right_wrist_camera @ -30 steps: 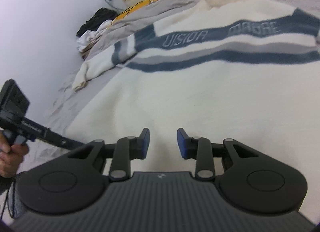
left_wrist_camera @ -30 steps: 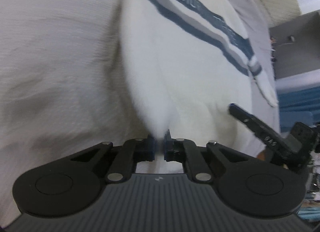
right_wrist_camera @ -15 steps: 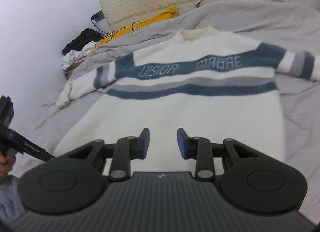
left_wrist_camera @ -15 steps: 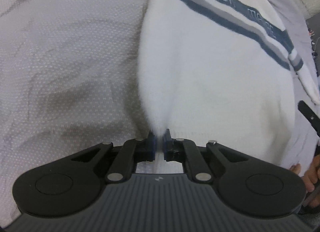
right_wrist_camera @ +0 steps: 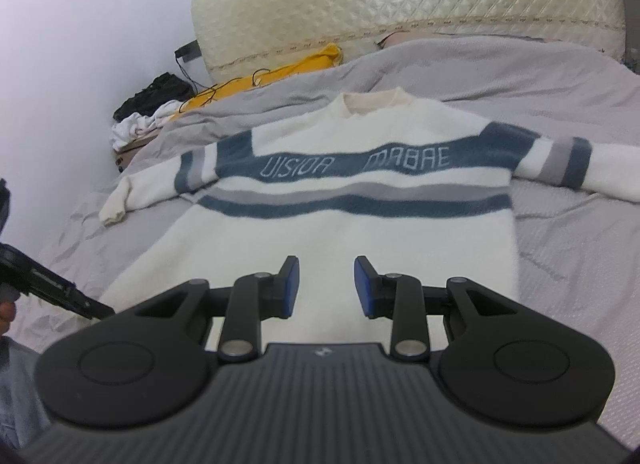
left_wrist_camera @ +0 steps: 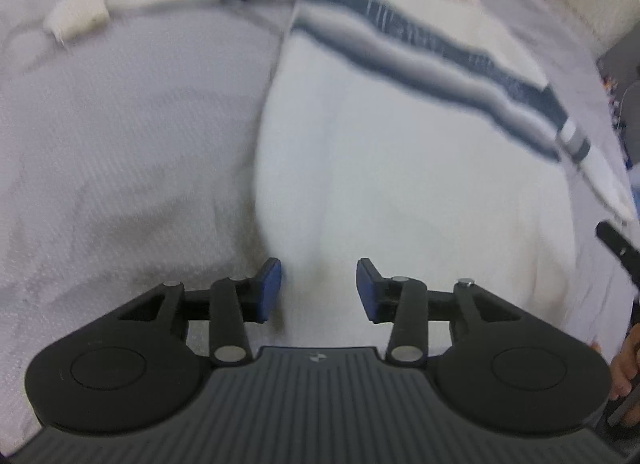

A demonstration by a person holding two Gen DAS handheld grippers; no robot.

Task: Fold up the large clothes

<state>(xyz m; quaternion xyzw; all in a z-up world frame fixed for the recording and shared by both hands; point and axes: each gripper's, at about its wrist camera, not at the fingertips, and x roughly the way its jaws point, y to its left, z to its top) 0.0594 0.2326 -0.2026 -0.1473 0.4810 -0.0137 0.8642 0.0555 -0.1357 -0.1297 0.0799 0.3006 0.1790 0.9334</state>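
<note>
A white sweater with blue and grey chest stripes lies spread flat, front up, on a grey bedspread, sleeves out to both sides. It also shows, blurred, in the left wrist view. My left gripper is open and empty just above the sweater's lower left hem corner. My right gripper is open and empty over the middle of the hem.
A cream quilted headboard stands at the far end. A yellow cloth with a black cable and a pile of dark and white clothes lie at the far left. The right gripper's body shows at the left view's right edge.
My left gripper has opened and let go of the sweater's hem corner, which now lies flat. My right gripper has pulled back, so the whole sweater shows.
</note>
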